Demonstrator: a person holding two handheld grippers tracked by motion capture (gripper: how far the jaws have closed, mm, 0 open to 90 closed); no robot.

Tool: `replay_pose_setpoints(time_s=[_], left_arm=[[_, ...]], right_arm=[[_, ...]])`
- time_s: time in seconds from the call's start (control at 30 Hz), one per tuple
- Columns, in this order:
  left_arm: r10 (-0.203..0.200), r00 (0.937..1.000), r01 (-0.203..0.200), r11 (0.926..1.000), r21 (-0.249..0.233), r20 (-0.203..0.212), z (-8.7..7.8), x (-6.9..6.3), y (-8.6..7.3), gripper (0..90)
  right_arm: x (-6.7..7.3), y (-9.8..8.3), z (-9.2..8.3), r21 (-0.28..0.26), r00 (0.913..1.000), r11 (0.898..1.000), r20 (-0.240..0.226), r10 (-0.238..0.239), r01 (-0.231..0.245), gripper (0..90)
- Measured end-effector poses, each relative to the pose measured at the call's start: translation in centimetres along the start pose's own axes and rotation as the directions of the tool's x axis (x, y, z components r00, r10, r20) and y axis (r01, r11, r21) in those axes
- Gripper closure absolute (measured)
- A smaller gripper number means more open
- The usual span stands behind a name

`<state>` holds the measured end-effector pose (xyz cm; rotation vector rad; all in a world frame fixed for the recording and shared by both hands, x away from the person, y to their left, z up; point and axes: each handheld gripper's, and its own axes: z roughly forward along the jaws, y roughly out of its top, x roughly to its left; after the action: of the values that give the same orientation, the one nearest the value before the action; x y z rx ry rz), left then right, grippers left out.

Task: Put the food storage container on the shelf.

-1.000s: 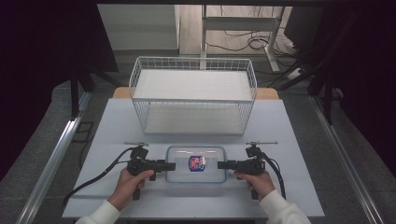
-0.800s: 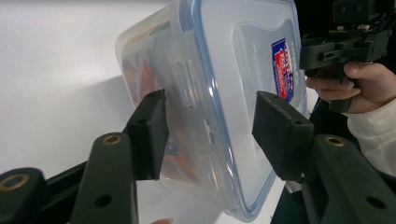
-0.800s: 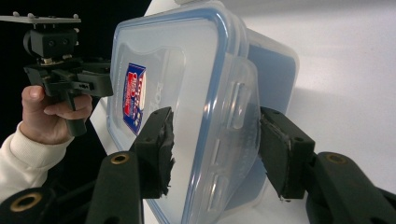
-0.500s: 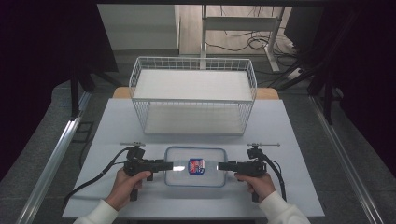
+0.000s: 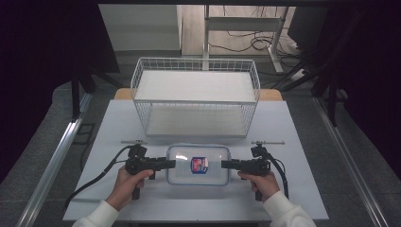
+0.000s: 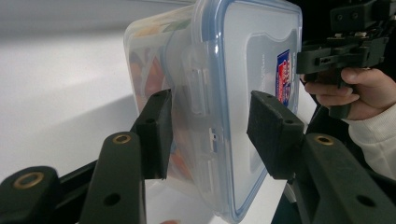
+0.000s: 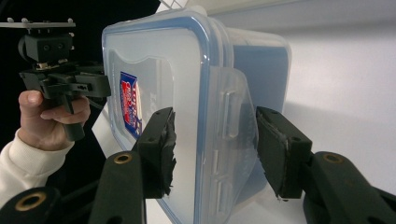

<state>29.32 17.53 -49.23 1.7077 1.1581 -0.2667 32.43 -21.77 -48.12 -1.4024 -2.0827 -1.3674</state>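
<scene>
Container (image 5: 198, 164), clear plastic with a blue-rimmed lid and a red and blue label, lies on the white surface (image 5: 302, 137) just in front of the wire basket (image 5: 196, 96). My left tool (image 5: 171, 163) has just closed and clamps its left end over the latch. My right tool (image 5: 225, 164) straddles the opposite end latch; I cannot tell whether its pads press.
</scene>
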Motion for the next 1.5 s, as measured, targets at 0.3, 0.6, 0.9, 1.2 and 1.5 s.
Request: replay_pose_setpoints(time_s=[0.3, 0.6, 0.9, 1.2, 1.5], left_arm=[[0.028, 0.9996, -0.028, 0.9994, -0.022, -0.005, -0.1, 1.0, 1.7, 51.1], [0.033, 0.9995, -0.033, 0.9978, -0.057, -0.001, 0.3, 3.8, 4.4, 51.1], [0.049, 0.9987, -0.05, 0.9966, -0.065, -0.014, 1.0, 5.6, 6.7, 50.8], [0.016, 0.9998, -0.017, 0.9982, -0.058, -0.015, 2.7, 7.0, 7.4, 50.6], [-0.04, 0.9992, 0.039, 0.995, -0.091, -0.008, 3.3, 7.9, 7.4, 50.3]], right_arm=[[0.0, 1.8, 0.5, -0.017, 0.9991, 0.999, 0.008, -0.042, 0.042, 49.2], [-0.6, 5.5, 2.1, -0.026, 0.9956, 0.995, 0.025, -0.091, 0.091, 49.2], [-2.1, 7.9, 3.6, -0.065, 0.996, 0.994, 0.026, -0.086, 0.087, 49.2], [-4.2, 8.4, 4.3, -0.101, 0.9981, 0.993, 0.038, -0.049, 0.053, 48.9], [-5.0, 8.4, 4.8, -0.11, 0.9986, 0.994, 0.052, -0.004, 0.009, 48.5]])
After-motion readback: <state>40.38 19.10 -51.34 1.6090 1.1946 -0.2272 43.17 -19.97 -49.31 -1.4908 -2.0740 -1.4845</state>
